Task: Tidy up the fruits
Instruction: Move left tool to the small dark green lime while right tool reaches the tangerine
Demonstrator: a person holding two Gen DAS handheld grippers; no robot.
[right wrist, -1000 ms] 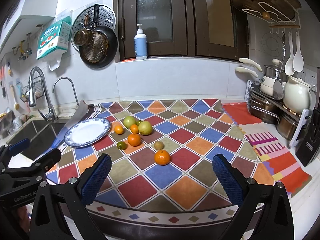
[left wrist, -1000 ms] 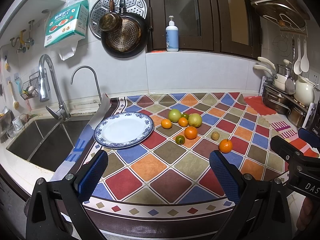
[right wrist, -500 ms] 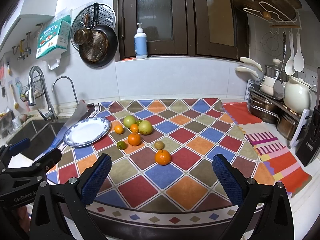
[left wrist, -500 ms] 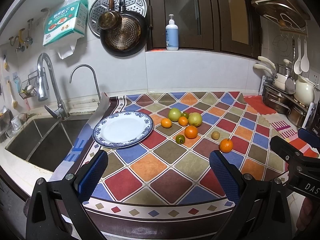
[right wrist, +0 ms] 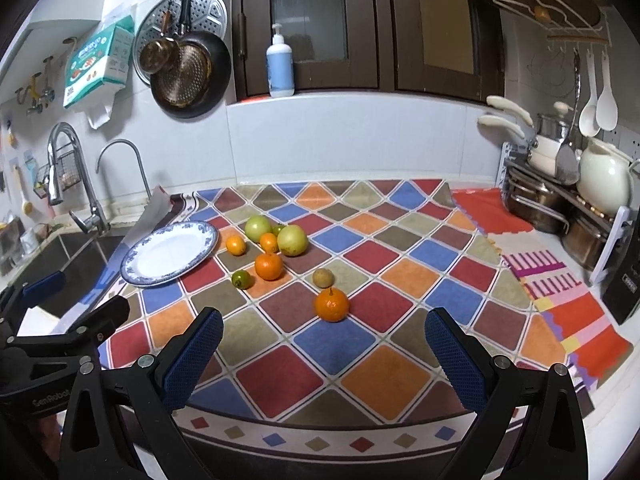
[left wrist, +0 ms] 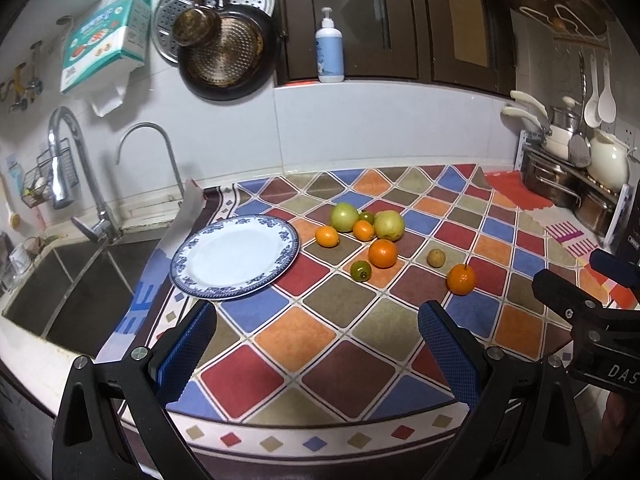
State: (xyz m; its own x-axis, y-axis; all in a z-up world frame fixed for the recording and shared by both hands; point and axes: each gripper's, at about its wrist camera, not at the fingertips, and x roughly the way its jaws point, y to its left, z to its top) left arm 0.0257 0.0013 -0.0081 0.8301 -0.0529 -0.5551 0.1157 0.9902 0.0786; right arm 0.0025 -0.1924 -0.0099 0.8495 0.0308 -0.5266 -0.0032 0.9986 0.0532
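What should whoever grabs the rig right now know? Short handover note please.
Left gripper: open, empty, hovering over the mat's near edge.
Right gripper: open, empty, just short of the stemmed orange.
Blue-rimmed plate: empty, beside the sink.
Fruit: all loose on the checkered mat, two green apples and small citrus clustered right of the plate.
Done: nothing plated.
Left: every fruit.

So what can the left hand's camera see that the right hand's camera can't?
Only the left view looks down into the sink basin. Only the right view shows the striped mat's full spread and the black appliance beside it. Both show the empty blue-rimmed plate, the scattered fruit on the patterned cloth and the pump bottle.
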